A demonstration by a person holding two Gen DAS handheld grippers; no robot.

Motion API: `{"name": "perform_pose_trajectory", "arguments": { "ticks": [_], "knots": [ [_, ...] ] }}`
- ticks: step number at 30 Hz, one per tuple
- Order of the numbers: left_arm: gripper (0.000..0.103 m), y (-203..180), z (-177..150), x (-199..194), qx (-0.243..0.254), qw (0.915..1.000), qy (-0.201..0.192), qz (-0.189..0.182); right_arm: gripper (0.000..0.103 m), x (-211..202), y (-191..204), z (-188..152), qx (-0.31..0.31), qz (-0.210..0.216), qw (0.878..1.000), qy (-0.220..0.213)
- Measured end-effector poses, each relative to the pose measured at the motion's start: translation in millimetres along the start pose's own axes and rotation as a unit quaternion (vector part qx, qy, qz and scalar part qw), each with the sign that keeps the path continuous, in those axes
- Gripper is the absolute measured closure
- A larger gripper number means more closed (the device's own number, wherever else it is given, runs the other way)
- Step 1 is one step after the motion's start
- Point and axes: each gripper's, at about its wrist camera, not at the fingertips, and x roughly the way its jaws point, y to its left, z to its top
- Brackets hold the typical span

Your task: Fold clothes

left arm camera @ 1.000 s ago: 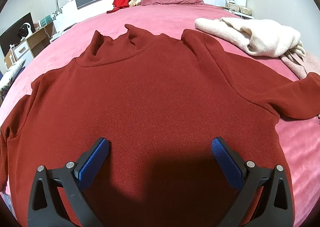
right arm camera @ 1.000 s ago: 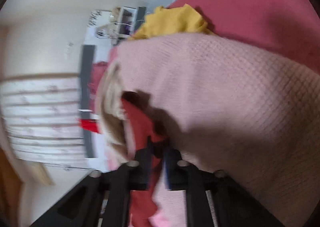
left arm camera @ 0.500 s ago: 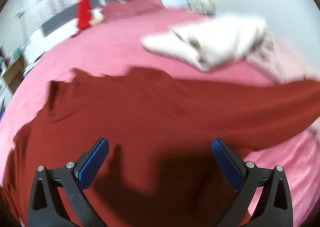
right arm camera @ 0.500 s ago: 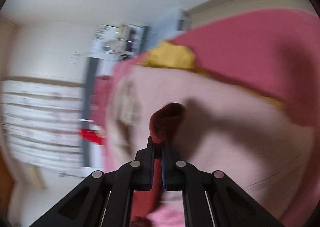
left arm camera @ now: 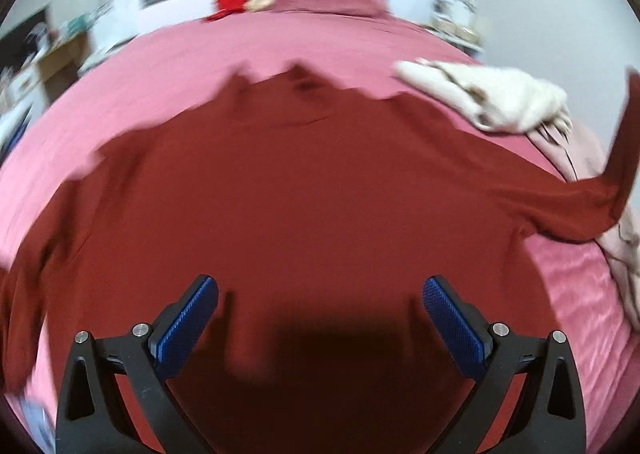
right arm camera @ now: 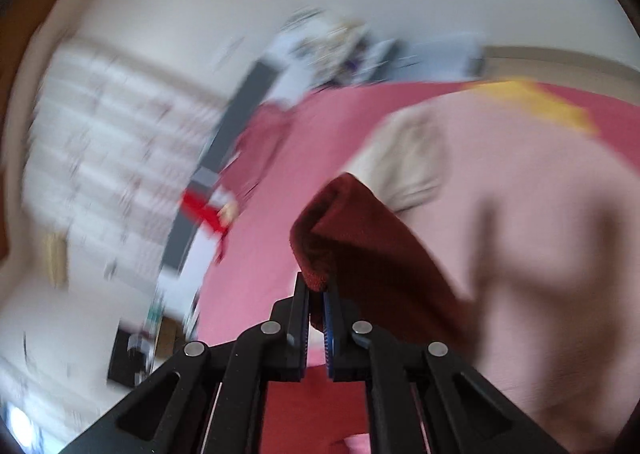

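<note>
Dark red knit sweater point(left arm camera: 304, 189) spread flat on pink bed, 1 sleeve point(right arm camera: 360, 238) lifted, pinched

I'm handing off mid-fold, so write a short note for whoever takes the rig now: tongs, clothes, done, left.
Left tongs: open, empty, above the dark red sweater, which lies spread flat on the pink bed.
Right tongs: shut on the sweater's sleeve cuff, lifted off the bed.
Cream garment lies beside it, unfolded.
Done: sweater laid out, sleeve picked up.
Left: lay the sleeve across the body, fold the rest.
</note>
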Motion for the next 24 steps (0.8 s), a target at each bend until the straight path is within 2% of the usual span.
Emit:
{"name": "perform_pose_trajectory", "arguments": {
  "ticks": [3,5,7,10,15,18,19,22,24],
  "knots": [
    [0.0,46.9,-27.8,-27.6,-0.062,0.9981,-0.003,0.002,0.098,69.8,93.2,-56.0,-0.07,0.052,0.993,0.075],
    [0.0,73.2,-42.8,-43.2,-0.097,0.9953,-0.004,0.001,0.098,119.3,144.4,-114.1,-0.107,0.08,0.981,0.138],
    [0.0,99.6,-52.6,-55.7,-0.126,0.992,-0.006,0.001,0.098,168.5,177.7,-177.3,-0.136,0.085,0.966,0.203],
    [0.0,131.0,-62.2,-73.1,-0.16,0.987,-0.018,0.003,0.098,230.2,196.4,-278.5,-0.167,0.073,0.935,0.303],
    [0.0,161.4,-68.4,-90.0,-0.191,0.9806,-0.04,0.019,0.098,278.9,180.5,-392.1,-0.209,0.027,0.891,0.401],
    [0.0,170.7,-68.9,-92.6,-0.207,0.9768,-0.049,0.026,0.091,290.9,164.5,-432.0,-0.218,0.022,0.864,0.453],
    [0.0,171.4,-68.3,-91.7,-0.21,0.9759,-0.05,0.029,0.088,287.9,159.9,-438.7,-0.218,0.029,0.86,0.461],
    [0.0,170.4,-61.6,-84.5,-0.218,0.9745,-0.045,0.029,0.082,274.3,153.2,-438.8,-0.218,0.055,0.851,0.475],
    [0.0,167.1,-51.8,-80.8,-0.214,0.9753,-0.047,0.032,0.08,253.7,151.5,-423.6,-0.234,0.058,0.853,0.463]
  ]
}}
